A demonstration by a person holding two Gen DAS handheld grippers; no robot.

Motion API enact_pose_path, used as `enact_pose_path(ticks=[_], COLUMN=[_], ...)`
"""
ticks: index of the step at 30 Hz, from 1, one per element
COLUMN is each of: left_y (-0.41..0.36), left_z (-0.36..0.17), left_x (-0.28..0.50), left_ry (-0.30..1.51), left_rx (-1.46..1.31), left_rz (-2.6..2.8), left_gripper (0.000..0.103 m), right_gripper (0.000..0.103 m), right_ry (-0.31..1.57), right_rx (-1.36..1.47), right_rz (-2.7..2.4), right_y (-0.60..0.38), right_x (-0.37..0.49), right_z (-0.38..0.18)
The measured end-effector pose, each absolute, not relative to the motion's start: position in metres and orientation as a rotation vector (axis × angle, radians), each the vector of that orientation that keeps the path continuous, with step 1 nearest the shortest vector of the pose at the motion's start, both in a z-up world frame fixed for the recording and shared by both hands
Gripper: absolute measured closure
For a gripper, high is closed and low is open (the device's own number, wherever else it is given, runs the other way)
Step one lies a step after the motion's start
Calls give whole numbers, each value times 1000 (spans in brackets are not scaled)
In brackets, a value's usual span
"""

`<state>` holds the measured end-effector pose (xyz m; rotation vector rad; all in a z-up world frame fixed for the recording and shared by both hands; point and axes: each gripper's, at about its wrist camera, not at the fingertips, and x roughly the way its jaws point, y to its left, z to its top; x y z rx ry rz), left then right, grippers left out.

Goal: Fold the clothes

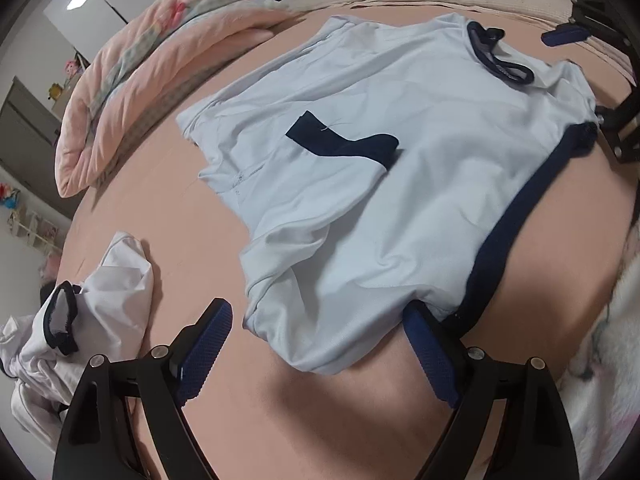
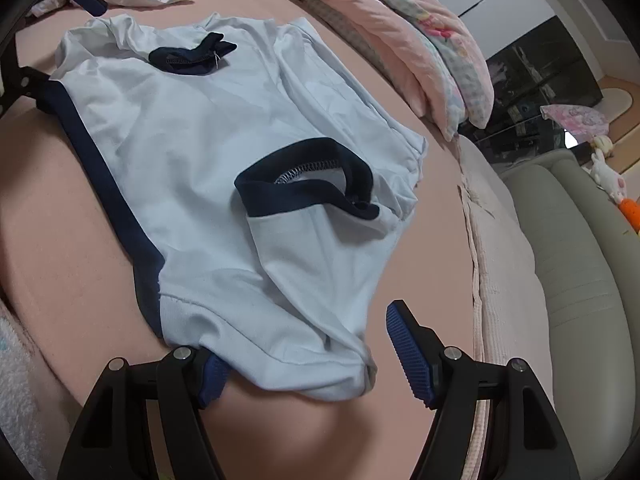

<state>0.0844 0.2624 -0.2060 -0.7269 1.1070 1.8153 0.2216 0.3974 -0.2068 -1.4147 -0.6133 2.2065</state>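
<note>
A light blue T-shirt (image 1: 400, 160) with navy trim lies partly folded on the pink bed sheet (image 1: 360, 420). It also shows in the right wrist view (image 2: 192, 152), with its navy collar (image 2: 304, 184) facing up. My left gripper (image 1: 320, 344) is open, its fingers on either side of the shirt's near hem corner. My right gripper (image 2: 308, 356) is open, straddling the shirt's shoulder end. The right gripper also shows at the far right of the left wrist view (image 1: 592, 80).
A crumpled white garment (image 1: 96, 300) with navy cuffs lies to the left of the shirt. A folded pink quilt (image 1: 160, 72) lies along the far side of the bed. A grey-green sofa (image 2: 568, 260) stands beside the bed edge.
</note>
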Motion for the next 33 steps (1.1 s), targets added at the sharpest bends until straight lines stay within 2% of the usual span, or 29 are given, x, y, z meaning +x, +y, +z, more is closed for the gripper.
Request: enact_pose_path(ticks=[8,9,12,14,19,24,26,28,29,30,31,33], left_y=[276,278,277,277,278,277,277,276,275,275,275,275], left_z=[-208,-210,-216,-218,-217,-218,-218,-219,-219,-220,-221,-221], left_x=[85,86,93,94,86,89,91,93,96,100,103,106], left_ry=[1146,1162,1220,1226,1186,1198,1194,1179,1179,1183,1191,1188], left_rx=[-697,-682,-589,-563,-629,-576,-578,-576,-564,-550,-533,-525], left_rz=[1840,1843,1892,1913,1917,1908,1888,1834,1806,1776,1757,1730], left_gripper=[15,13,0,0,0,0,7,28,34,46,53,56], right_gripper=[32,32,32,32,32,34,41,43,44,44,46,49], right_ry=[-586,-589,-665,-678,-563,-445,-380,-305,-281,-282,-291,-325], right_rx=[-1418,-1421,-1402,-1362,-1324,-1306,-1332,-1357,-1363,-1367,-1371,-1380], right_rz=[2214,2214,2210,2207,2228,2278,2303,2325,2329,2332,2334,2332], right_y=[399,399,392,389,394,401,405,409,412,411,409,405], right_x=[214,212,213,217,223,230,230,231,231,231,231,230], right_z=[-210,-210,-217,-218,-217,-217,-215,-213,-213,-213,-214,-214])
